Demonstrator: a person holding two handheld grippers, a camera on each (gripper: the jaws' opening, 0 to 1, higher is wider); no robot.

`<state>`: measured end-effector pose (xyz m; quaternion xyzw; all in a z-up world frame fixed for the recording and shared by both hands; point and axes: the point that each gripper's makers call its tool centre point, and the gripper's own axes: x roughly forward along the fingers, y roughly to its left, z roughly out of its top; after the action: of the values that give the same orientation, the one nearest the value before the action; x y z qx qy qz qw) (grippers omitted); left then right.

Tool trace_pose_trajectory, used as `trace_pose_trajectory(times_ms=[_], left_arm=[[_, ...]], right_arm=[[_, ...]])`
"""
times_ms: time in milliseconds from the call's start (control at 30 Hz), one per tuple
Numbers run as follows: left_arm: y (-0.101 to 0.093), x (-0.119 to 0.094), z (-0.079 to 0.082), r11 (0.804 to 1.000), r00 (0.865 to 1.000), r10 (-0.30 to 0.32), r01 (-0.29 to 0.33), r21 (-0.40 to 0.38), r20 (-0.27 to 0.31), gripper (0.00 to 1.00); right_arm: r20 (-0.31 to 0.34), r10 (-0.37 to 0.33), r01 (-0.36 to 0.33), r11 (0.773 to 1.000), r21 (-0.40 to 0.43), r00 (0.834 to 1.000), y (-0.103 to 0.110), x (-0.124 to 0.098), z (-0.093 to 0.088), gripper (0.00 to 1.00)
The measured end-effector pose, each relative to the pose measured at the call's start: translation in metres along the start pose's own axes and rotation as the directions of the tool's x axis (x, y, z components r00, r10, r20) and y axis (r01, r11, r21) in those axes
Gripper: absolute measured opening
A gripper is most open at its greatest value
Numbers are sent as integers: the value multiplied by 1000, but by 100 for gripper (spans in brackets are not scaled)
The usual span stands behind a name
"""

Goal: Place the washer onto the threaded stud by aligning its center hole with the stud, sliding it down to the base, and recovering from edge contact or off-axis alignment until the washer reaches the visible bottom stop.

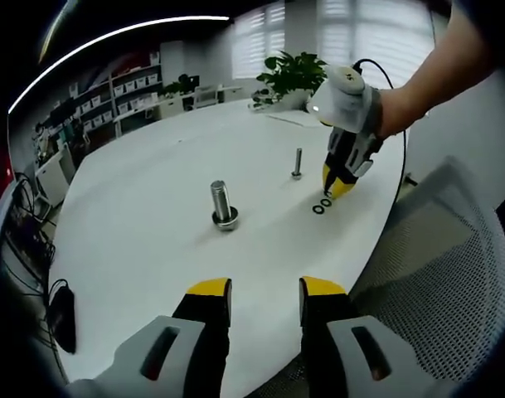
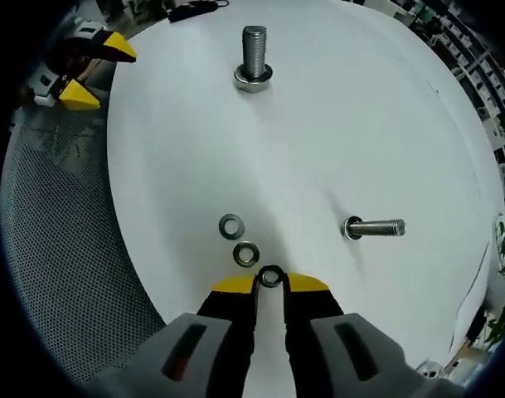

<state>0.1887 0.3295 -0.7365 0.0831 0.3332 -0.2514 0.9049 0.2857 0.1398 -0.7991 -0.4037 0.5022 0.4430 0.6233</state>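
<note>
Item: washer [image 2: 270,276], dark ring, lying flat on the white desk [image 2: 360,124] directly at the tips of the right gripper [image 2: 269,284]. Its jaws are closing narrowly on the ring's near edge; whether they are truly pinching it cannot be told.

Two spare washers [image 2: 238,240] are lying just beyond, up and to the left in the right gripper view.

Slim threaded stud [image 2: 375,227]: standing on the desk to the right of the jaws, nearest upright to the washer, long axis vertical in the left gripper view [image 1: 298,162].

Large bolt [image 2: 253,56]: standing well apart, farther ahead.

Left gripper [image 1: 264,292]: jaws spread, holding nothing, hanging back at the desk edge.

Judgement: the right hand is nearer; open desk is lying between washer and stud, with the desk rim and mesh chair [image 2: 61,249] close behind the jaws.
</note>
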Motion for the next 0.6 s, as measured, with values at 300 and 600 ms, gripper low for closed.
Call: trace_pose_trajectory(times_ms=[300, 600], left_arm=[[1, 0, 0, 1000, 1000, 1, -1, -8, 2, 31], [-1, 1, 2, 1000, 1000, -7, 7, -7, 11, 31]], right_arm=[[45, -16, 12, 997, 80, 999, -18, -16, 1, 14], [80, -42, 35, 995, 97, 996, -35, -34, 7, 14]])
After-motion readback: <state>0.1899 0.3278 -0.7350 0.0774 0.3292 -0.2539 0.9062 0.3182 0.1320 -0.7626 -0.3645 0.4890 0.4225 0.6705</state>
